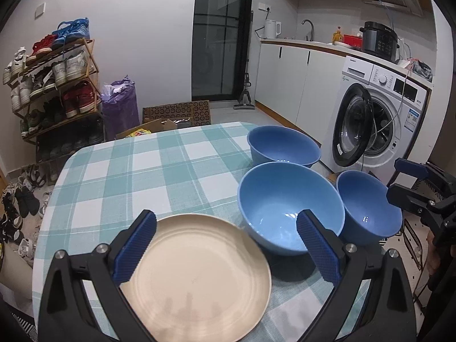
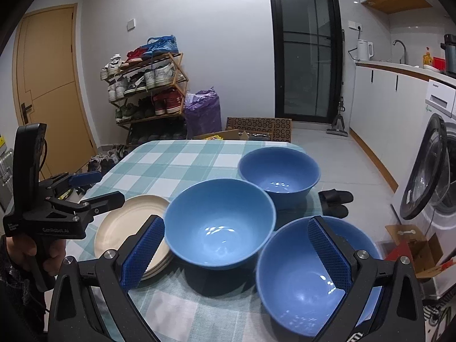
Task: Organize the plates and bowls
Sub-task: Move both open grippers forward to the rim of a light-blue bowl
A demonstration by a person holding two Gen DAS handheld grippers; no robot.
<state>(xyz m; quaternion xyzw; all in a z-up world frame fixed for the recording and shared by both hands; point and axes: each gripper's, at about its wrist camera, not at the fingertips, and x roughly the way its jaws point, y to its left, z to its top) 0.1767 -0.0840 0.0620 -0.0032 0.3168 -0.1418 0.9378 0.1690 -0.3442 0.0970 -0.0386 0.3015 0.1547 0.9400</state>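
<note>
Three blue bowls sit on the right side of the worktop point(image 2: 176, 168), which has a green and white checked cloth. The far bowl point(image 2: 278, 171) is by the far right corner. The middle bowl point(image 2: 219, 222) is nearer and a bit to the left. The near bowl point(image 2: 310, 279) is at the right edge, close to the middle bowl. All three stand upright with nothing inside.

Left of the middle bowl is a stack of cream plates point(image 2: 128, 222). The top plate point(image 1: 196, 279) looks bare.

The left claw point(image 1: 226, 246) hangs over the plates with its blue pads wide apart, holding nothing. One pad is over the plate's left rim and the other is in front of the middle bowl.

The right claw point(image 2: 236, 253) is spread wide too and holds nothing. Its right pad is over the near bowl.

Past the worktop are a shoe rack point(image 2: 148, 85) on the left and a washer point(image 1: 379, 122) on the right with its door open.
</note>
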